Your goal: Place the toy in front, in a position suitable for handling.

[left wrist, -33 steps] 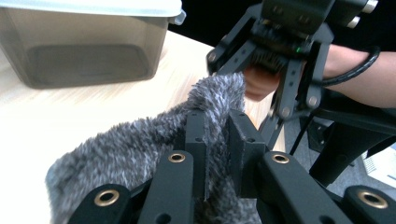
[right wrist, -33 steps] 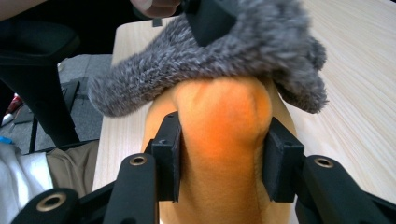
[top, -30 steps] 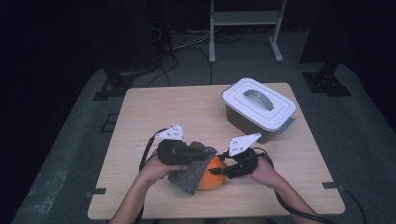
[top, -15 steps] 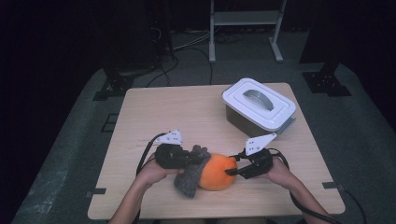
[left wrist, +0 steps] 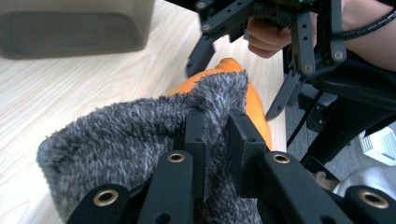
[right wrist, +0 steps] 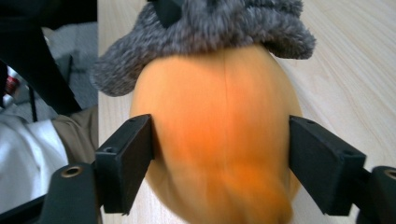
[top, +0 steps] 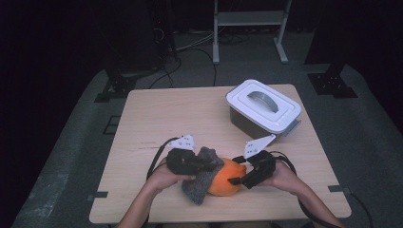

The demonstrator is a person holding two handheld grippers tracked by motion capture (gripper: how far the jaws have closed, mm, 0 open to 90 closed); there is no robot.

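Table (top: 157,114): I see a pale wooden top under both of my grippers, with the work going on at its near edge.
Box (top: 263,108): a grey container with a white lid and a grey handle stands well beyond my right gripper, toward the far right corner. In the left gripper view its blurred wall (left wrist: 77,25) lies past the cloth, up and to the left of my jaws.
Orange thing (top: 227,176): a smooth, rounded orange piece lies on the table between my two grippers. In the right gripper view (right wrist: 219,135) it sits straight ahead between my jaws, its far end capped by the cloth. In the left gripper view (left wrist: 256,105) a strip of it shows beyond and to the right of my jaws.
Grey cloth (top: 202,173): a fuzzy grey fabric is draped over the left end of the orange thing, directly under my left gripper. In the left gripper view (left wrist: 121,135) it bunches around my jaws.
Left gripper (top: 209,164): my jaws are pinched tight on a fold of the grey cloth (left wrist: 215,140).
Right gripper (top: 234,180): my jaws have just been opening. They stand wide on either side of the orange thing (right wrist: 219,158); the right pad looks clear, and I cannot tell whether the left pad touches it.
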